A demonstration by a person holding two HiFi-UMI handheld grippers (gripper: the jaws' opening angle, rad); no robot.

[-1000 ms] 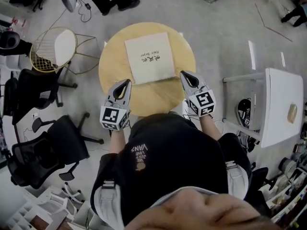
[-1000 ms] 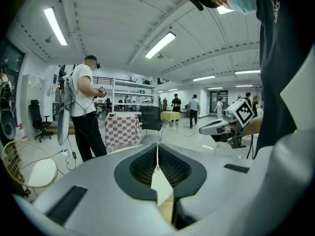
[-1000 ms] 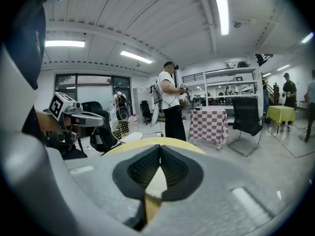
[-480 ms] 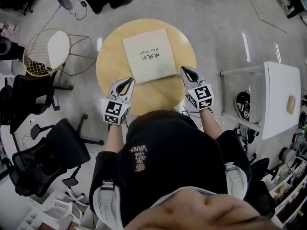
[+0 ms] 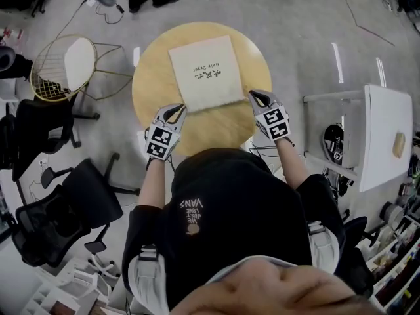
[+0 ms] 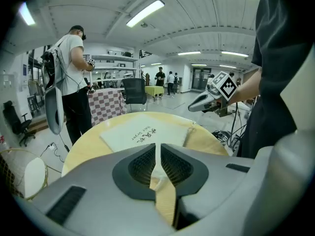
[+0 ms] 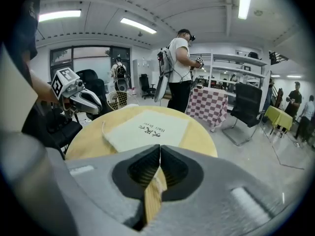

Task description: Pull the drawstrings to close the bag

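**Approach to the drawstring bag, seen from above and along each tool.**

Shows the left gripper with jaws just opened to a narrow slit and nothing between them. Shows the right gripper pressed together, likewise empty. Note both tools angled downward over the near part of the round wooden table, one just beside each near corner of the bag, with forearms reaching forward roughly parallel. Note the bag lying flat at the table's middle, printed side up. Judge it light, limp cloth, likely to slide or bunch if dragged (no stiffness to push against). Take hold of the thin cord where it loops out at a near corner, not of the fabric. Pull outward to either side.
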